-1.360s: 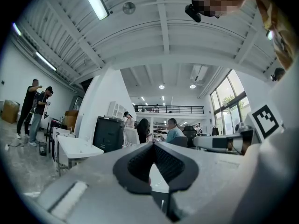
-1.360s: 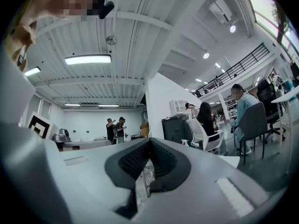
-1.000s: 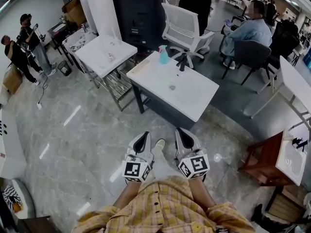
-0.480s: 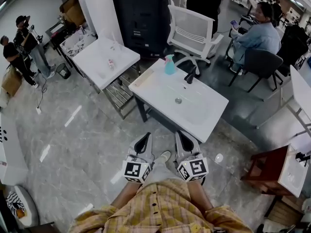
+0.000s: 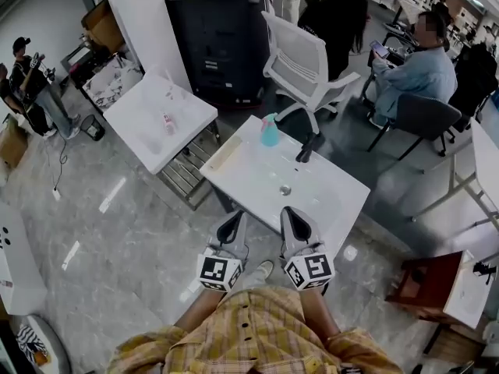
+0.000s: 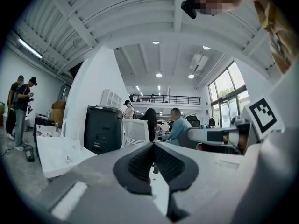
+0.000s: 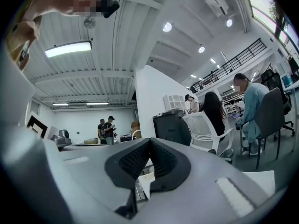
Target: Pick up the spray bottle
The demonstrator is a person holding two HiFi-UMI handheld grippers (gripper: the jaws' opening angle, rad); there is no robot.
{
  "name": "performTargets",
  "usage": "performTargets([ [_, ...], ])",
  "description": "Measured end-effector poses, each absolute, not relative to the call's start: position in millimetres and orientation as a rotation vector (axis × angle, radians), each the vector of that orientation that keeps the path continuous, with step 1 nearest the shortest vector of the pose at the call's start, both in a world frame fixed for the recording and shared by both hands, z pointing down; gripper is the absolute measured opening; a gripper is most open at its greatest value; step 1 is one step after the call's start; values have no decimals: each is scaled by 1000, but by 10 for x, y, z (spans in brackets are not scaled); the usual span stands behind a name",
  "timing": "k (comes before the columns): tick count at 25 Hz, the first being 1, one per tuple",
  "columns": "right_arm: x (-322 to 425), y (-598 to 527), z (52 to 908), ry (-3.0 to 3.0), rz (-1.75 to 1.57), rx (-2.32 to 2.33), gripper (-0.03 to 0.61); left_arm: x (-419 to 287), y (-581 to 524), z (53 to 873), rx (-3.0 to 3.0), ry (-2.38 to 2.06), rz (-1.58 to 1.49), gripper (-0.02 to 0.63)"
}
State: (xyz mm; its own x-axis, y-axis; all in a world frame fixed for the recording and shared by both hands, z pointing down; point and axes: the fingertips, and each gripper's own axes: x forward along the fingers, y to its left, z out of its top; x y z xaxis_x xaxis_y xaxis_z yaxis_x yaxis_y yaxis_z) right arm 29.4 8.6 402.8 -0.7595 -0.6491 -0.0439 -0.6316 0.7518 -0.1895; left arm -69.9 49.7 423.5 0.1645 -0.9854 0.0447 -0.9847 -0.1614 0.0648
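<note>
A teal spray bottle (image 5: 269, 131) stands upright at the far edge of a white table (image 5: 249, 174) with a sink basin, seen in the head view. A black faucet (image 5: 306, 148) rises to the bottle's right. My left gripper (image 5: 235, 218) and right gripper (image 5: 289, 212) are held side by side at the table's near edge, well short of the bottle. Both are shut with nothing between the jaws. In the left gripper view the left gripper's (image 6: 153, 146) jaws meet at the tips, and the right gripper's (image 7: 149, 141) jaws meet likewise in its own view. The bottle is hidden in both.
A second white table (image 5: 148, 123) stands to the left. A white mesh chair (image 5: 300, 65) and a black cabinet (image 5: 214, 33) lie behind the sink table. Seated people (image 5: 417, 65) are at the right, standing people (image 5: 23, 80) at far left. A brown stand (image 5: 429, 283) is at lower right.
The sink table and bottle have come closer in the head view as I walked forward. Both grippers now reach the table's near edge. They stay shut.
</note>
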Motion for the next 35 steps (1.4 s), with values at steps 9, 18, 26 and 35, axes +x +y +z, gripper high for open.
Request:
performTargets([
  [9,61,-747,4100,2817,-265,-1071,2,-921,-359,4335,2351,-1935,16,-2],
  [18,43,-1011,4278,2828,-314,-1142,2,-984,-770,4495,2337,-1881,60,-2],
  [26,-90,-1264,4491,2827,-386,-1206,2,-1119,-1229,4625,2344,-1831,99,-2],
  [35,-335,-1837,4663,2804,-439,-1344,2,-1399,-1960,4894,2359,-1734,182,-2],
])
